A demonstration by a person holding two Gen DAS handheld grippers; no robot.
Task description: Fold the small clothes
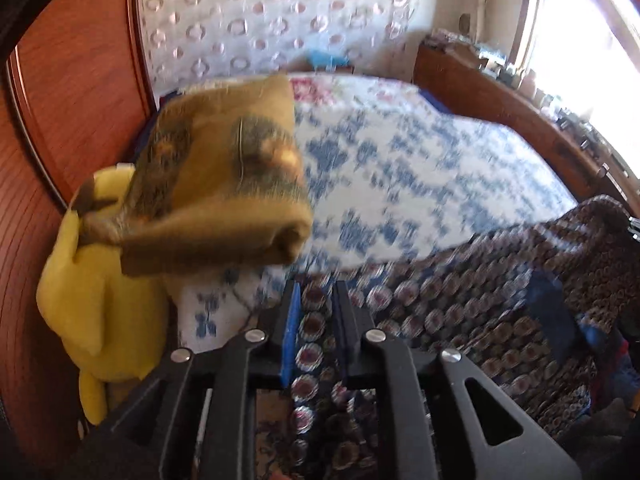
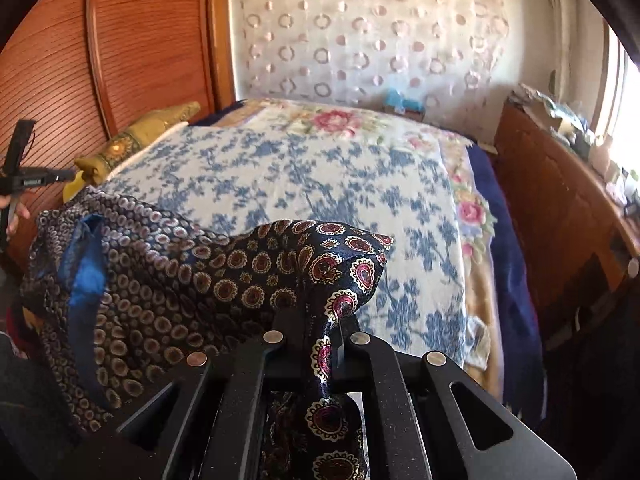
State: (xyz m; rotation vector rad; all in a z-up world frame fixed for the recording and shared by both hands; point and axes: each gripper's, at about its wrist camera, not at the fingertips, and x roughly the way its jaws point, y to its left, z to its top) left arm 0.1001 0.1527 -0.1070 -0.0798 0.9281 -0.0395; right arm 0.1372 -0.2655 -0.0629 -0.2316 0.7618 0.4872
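A dark paisley-print garment [image 2: 224,280] hung lifted above the blue-floral bedspread [image 2: 304,176], one corner clenched in the right gripper [image 2: 320,332]. The left gripper [image 1: 316,312] hovered released over the cloth. No readable writing showed anywhere.

Bed [image 2: 516,320] under blue-floral coverlet [image 2: 320,184], gold cushion [image 1: 224,176]

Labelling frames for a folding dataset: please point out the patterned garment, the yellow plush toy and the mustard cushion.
patterned garment [image 2: 256,276]: right wrist view, raised fold.
yellow plush toy [image 1: 80,300]: left wrist view, body.
mustard cushion [image 1: 224,184]: left wrist view, front face.
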